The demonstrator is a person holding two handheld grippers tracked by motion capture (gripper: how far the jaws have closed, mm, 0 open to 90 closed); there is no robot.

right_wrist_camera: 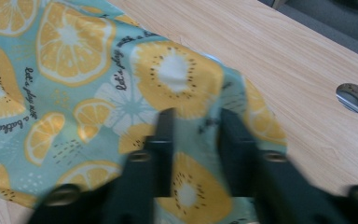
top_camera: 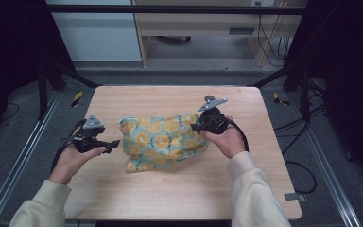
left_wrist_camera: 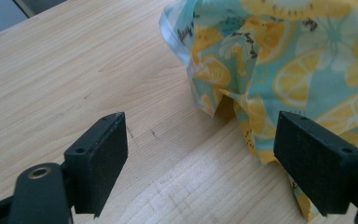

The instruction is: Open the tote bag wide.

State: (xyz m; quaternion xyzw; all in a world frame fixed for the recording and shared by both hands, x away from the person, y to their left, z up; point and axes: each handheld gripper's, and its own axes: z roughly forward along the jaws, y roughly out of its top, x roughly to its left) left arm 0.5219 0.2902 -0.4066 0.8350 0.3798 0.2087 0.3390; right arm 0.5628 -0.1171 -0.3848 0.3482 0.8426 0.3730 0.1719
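The cloth (top_camera: 163, 142), teal with orange slices, is lying bunched in a mound at the middle of the table (top_camera: 179, 189), nothing else crowding it. In the high view the person's sleeves are coming in from six o'clock, each hand wrapping a gripper. The left gripper (top_camera: 108, 144) is sitting at nine o'clock of the cloth, pointing toward three o'clock, just beside the cloth's edge. In the left gripper view (left_wrist_camera: 200, 163) its jaws are standing wide apart over bare wood, with the cloth's corner (left_wrist_camera: 270, 70) lying ahead at one o'clock, not pinched. The right gripper (top_camera: 196, 127) is at three o'clock of the cloth, its tip on the fabric. In the right gripper view (right_wrist_camera: 196, 154) the jaws are blurred and fairly close together with a fold of cloth (right_wrist_camera: 121, 93) between them; whether the pads are pressing it I cannot tell. A round hole (right_wrist_camera: 355, 98) is showing in the wood at three o'clock. Beyond twelve o'clock, grey floor, dark frame posts, cables and a pale cabinet (top_camera: 94, 33) are standing
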